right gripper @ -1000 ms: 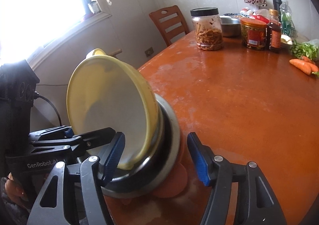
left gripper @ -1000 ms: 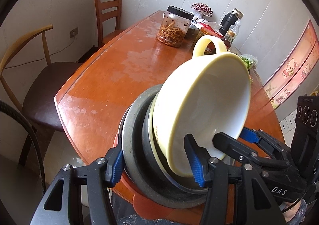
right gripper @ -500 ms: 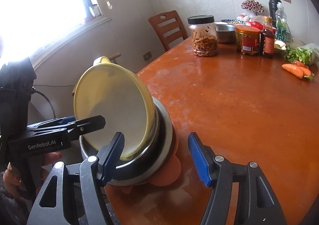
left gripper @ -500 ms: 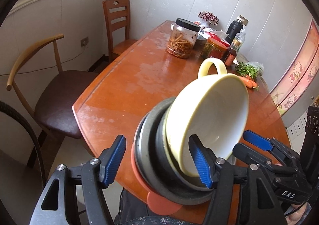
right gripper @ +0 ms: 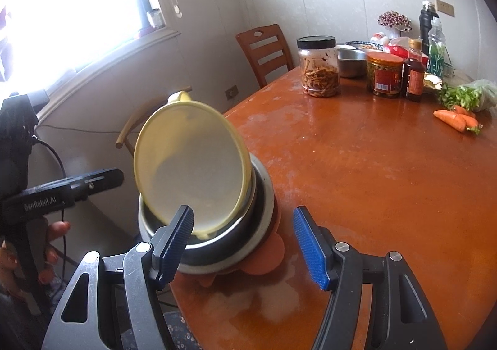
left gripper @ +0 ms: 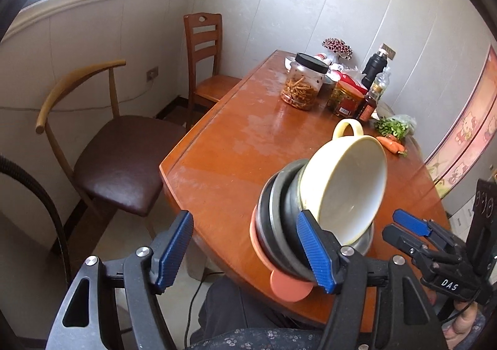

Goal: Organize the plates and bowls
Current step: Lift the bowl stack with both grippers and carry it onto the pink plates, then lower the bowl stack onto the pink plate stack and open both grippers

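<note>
Orange bench [right gripper: 372, 182], near edge: yellow bowl [right gripper: 192, 163] tilted in nested stack [right gripper: 242, 225]. Left gripper [left gripper: 248, 253] opening, right gripper [right gripper: 245, 244] apart, both empty. Stacking step apparently finishing; next, levelling bowl.

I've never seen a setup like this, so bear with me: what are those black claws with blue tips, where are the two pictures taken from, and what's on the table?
There is no robot here: a person holds a two-finger claw in each hand, with a camera on each looking along its fingers. One picture is from the left gripper, the other from the right gripper. At the near edge of the wooden table stands a stack: an orange plate, metal bowls and, tilted on top, a yellow handled bowl. Jars, bottles, greens and carrots lie farther back. Neither gripper holds anything; the left one's jaws are opening.
</note>
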Tool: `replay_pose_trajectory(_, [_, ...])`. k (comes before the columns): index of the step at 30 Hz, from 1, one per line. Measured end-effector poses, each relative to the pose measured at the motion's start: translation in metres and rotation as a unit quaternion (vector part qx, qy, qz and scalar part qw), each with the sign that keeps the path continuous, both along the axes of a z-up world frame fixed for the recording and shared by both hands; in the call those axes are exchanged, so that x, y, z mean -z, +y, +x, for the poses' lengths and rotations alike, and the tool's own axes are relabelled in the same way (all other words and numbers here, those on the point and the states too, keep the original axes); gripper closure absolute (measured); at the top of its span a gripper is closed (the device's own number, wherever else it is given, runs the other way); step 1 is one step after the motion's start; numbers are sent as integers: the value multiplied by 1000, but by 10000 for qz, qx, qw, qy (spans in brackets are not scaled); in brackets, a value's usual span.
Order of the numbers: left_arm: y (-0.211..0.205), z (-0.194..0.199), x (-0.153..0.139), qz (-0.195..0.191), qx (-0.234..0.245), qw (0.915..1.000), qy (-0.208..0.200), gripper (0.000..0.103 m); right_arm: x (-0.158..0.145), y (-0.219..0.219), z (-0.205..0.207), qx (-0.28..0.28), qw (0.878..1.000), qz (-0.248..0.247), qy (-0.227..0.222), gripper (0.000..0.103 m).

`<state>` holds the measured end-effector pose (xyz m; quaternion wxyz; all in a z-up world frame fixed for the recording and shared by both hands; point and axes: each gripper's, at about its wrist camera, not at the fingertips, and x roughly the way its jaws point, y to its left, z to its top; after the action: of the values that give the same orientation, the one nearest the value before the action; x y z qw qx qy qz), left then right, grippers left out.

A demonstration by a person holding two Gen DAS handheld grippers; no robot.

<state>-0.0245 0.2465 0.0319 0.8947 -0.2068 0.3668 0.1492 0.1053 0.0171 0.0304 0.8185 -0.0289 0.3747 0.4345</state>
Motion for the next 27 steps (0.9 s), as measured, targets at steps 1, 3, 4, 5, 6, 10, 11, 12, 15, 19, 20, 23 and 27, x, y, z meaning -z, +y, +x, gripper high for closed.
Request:
replay_pose_trajectory(1, [2,-3,0,15,-41,10000,-17,34,0,0,-2,-8,10000,-17,-8,35])
replay_pose_trajectory(3, [10,-5,5,25,-111,9999,47,34,1,-1,-8,-81,9999,-51,-38,35])
replay_pose_trajectory(4, [12,-4,8,3,-107,9999,85,34,3,-1,-12,-115,9999,-78,-58,35])
replay_pose_trajectory(5, [16,-2,15,-43,-83,9998,149,34,4,-1,-16,-151,9998,-119,-85,35])
replay_pose_trajectory(6, [18,1,21,-67,-79,9997,220,34,5,-1,-19,-191,9996,-149,-110,35])
replay_pose_trajectory(10, [24,18,44,-162,-41,9988,464,34,15,-2,-31,-280,9989,-321,-187,35])
replay_pose_trajectory(11, [25,22,50,-230,9,9985,502,34,17,-2,-32,-293,9988,-349,-169,35])
replay_pose_trajectory(12, [26,26,53,-286,49,9983,510,34,20,-2,-32,-301,9988,-364,-154,35])
replay_pose_trajectory(15, [24,36,62,-285,220,9976,591,35,27,-2,-31,-322,9986,-406,-118,35])
replay_pose_trajectory(19, [12,51,64,143,369,9964,752,36,35,0,-27,-397,9980,-483,-55,35])
replay_pose_trajectory(20, [9,56,65,200,417,9957,805,37,36,1,-26,-440,9979,-475,-42,35])
replay_pose_trajectory(23, [0,71,68,225,585,9943,857,40,42,-2,-19,-486,9979,-422,66,34])
replay_pose_trajectory(27, [-15,93,68,293,777,9927,878,40,46,-10,-8,-447,9982,-395,13,29])
